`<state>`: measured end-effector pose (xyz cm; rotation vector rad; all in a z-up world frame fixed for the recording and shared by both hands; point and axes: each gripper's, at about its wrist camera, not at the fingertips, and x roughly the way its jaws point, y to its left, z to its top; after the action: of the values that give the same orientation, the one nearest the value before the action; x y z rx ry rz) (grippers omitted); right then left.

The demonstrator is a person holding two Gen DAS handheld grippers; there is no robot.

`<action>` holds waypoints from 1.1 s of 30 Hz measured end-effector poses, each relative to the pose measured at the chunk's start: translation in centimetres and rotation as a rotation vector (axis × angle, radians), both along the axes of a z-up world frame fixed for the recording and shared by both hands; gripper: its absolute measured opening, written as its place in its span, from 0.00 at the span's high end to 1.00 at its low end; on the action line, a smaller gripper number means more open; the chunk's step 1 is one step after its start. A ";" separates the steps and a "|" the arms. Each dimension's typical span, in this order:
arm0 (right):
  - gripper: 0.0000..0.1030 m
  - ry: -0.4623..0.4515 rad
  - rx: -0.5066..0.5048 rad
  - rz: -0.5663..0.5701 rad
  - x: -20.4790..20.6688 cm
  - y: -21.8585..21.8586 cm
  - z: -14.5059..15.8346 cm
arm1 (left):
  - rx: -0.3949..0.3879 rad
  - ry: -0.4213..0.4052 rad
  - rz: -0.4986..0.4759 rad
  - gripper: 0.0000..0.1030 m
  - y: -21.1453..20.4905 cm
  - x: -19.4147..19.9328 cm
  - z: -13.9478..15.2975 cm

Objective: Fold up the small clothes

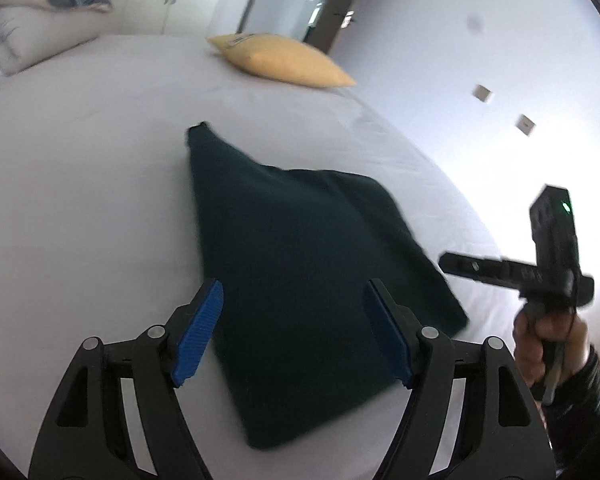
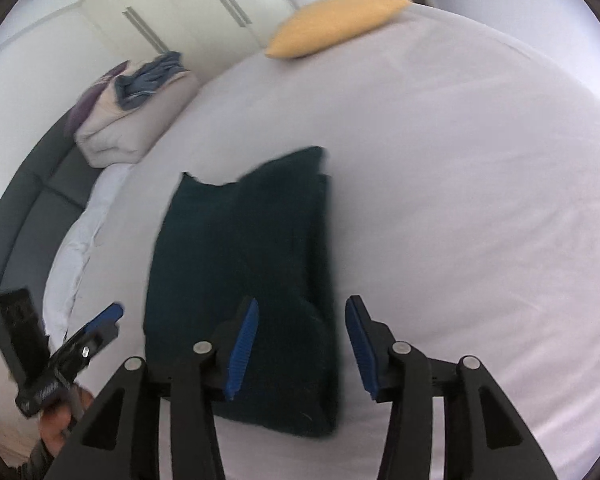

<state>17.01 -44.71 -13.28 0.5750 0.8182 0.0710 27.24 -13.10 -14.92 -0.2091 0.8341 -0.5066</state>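
Note:
A dark green garment (image 1: 300,264) lies folded flat on the white bed sheet (image 1: 80,200). It also shows in the right wrist view (image 2: 244,264), with a narrower folded layer on its right side. My left gripper (image 1: 294,300) is open and empty, hovering above the garment's near end. My right gripper (image 2: 302,314) is open and empty above the garment's near right edge. In the left wrist view the right gripper's body (image 1: 548,256) is held off the garment's right side. In the right wrist view the left gripper (image 2: 100,328) is at the lower left.
A yellow pillow (image 1: 284,58) lies at the far edge of the bed. A beige folded blanket (image 2: 132,120) with blue-grey clothes (image 2: 148,78) on top sits at the far left by white wardrobe doors (image 2: 172,12). A grey headboard (image 2: 28,200) runs along the left.

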 end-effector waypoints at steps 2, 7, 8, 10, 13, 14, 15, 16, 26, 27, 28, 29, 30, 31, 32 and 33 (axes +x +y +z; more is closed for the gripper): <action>0.52 0.010 -0.007 0.018 1.2 0.6 -0.8 | 0.003 0.029 0.010 0.30 0.3 1.3 -0.9; 0.48 0.066 0.020 0.023 1.6 -0.3 -3.7 | 0.018 0.163 0.028 0.30 1.1 3.6 -4.8; 0.48 0.061 0.027 0.017 1.2 -0.6 -3.4 | -0.004 0.165 0.028 0.30 1.5 3.6 -4.9; 0.44 0.026 0.065 0.013 0.6 -1.8 -2.7 | -0.028 0.177 0.029 0.30 1.9 4.0 -5.1; 0.38 0.019 0.189 0.030 1.3 -4.5 -2.7 | -0.095 0.211 0.002 0.30 2.0 5.2 -5.4; 0.38 0.020 0.235 0.058 2.0 -4.9 -2.9 | -0.116 0.234 0.000 0.31 2.1 5.9 -5.7; 0.38 0.030 0.286 0.084 2.8 -5.3 -3.3 | -0.130 0.258 -0.004 0.31 2.1 6.5 -5.9; 0.38 0.052 0.309 0.082 3.6 -5.8 -3.7 | -0.138 0.275 -0.017 0.30 2.0 6.8 -6.1; 0.37 0.144 0.474 0.188 10.2 -3.4 -6.3 | -0.267 0.469 -0.069 0.37 2.0 10.8 -8.7; 0.38 0.148 0.477 0.202 10.5 -2.9 -6.3 | -0.258 0.474 -0.078 0.39 1.9 10.9 -8.5; 0.38 0.154 0.480 0.215 11.0 -2.2 -6.3 | -0.256 0.481 -0.083 0.42 2.0 10.9 -8.4; 0.37 0.160 0.476 0.222 11.4 -2.1 -6.3 | -0.257 0.488 -0.085 0.43 2.0 11.0 -8.4; 0.37 0.162 0.471 0.228 11.6 -1.7 -6.3 | -0.262 0.493 -0.087 0.46 2.1 11.1 -8.4; 0.38 0.164 0.459 0.231 11.9 -1.1 -6.2 | -0.259 0.491 -0.089 0.49 2.2 11.1 -8.3; 0.42 0.167 0.442 0.229 11.8 -0.9 -6.1 | -0.255 0.487 -0.089 0.51 2.4 11.1 -8.2; 0.51 0.172 0.414 0.226 11.8 -0.5 -5.9 | -0.248 0.478 -0.091 0.54 2.4 11.2 -8.2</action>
<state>28.78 -45.18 -19.18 0.8845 1.0429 0.4102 38.39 -10.71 -23.15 -0.5371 1.2498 -0.6580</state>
